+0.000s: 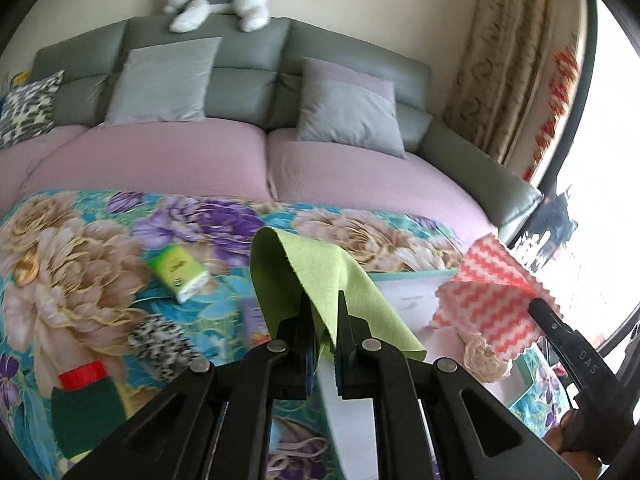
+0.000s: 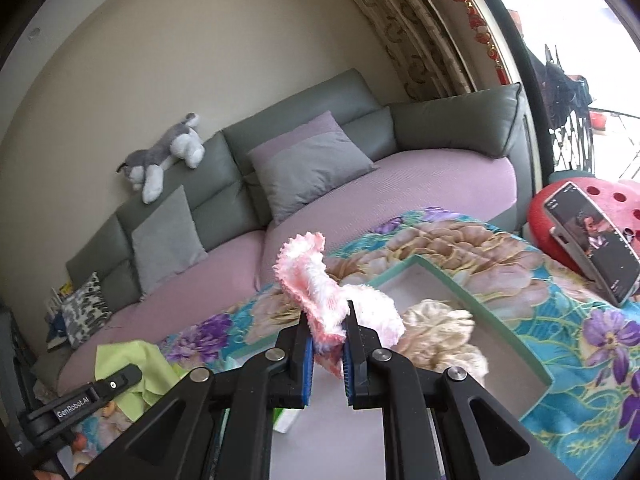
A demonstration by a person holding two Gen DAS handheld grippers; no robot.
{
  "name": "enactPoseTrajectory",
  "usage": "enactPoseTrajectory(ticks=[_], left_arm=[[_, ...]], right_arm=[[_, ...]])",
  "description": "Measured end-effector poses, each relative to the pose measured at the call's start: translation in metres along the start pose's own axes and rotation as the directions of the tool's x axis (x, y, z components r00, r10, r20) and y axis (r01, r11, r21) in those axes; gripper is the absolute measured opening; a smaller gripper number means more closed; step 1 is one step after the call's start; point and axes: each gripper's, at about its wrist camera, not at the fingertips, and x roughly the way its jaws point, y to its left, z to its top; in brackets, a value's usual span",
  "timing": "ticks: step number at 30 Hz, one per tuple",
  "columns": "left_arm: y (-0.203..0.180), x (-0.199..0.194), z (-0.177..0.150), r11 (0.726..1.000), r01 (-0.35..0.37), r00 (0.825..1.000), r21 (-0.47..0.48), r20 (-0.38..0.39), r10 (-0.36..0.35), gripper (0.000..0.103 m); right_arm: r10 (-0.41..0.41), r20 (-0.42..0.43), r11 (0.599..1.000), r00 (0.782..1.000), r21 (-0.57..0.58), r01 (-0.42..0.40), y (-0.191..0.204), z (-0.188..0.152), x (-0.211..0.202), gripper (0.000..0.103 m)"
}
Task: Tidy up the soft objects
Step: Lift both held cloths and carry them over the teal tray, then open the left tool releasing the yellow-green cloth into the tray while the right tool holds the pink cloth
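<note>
My left gripper point(image 1: 322, 300) is shut on a lime green cloth point(image 1: 304, 272) and holds it above the near left edge of a shallow teal-rimmed box point(image 1: 412, 274). The cloth also shows in the right wrist view point(image 2: 132, 360). My right gripper point(image 2: 326, 312) is shut on a pink and white wavy cloth point(image 2: 316, 284), held over the box point(image 2: 452, 276). That cloth shows at the right in the left wrist view point(image 1: 492, 292). A cream fluffy cloth point(image 2: 444, 332) lies inside the box.
A floral blanket point(image 1: 72, 248) covers the surface. On it lie a green tissue pack point(image 1: 180, 272), a black-and-white fuzzy item point(image 1: 160, 344) and a dark green piece with a red band point(image 1: 86, 400). A phone point(image 2: 592, 240) leans on a red stool. Behind is a sofa with cushions point(image 1: 164, 84) and a plush dog point(image 1: 220, 0).
</note>
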Motion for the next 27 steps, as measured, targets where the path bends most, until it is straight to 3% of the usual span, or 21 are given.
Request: enactPoseTrajectory(ticks=[12, 27], left_arm=[[-0.042, 0.042, 0.009, 0.997, 0.057, 0.997, 0.056, -0.051, -0.054, 0.008], [-0.069, 0.081, 0.006, 0.996, 0.046, 0.996, 0.080, -0.086, -0.039, 0.008]], right_arm=[[-0.042, -0.003, 0.999, 0.999, 0.020, 0.042, -0.017, 0.004, 0.003, 0.013], [-0.068, -0.047, 0.997, 0.997, 0.016, 0.069, -0.022, 0.001, 0.013, 0.013]])
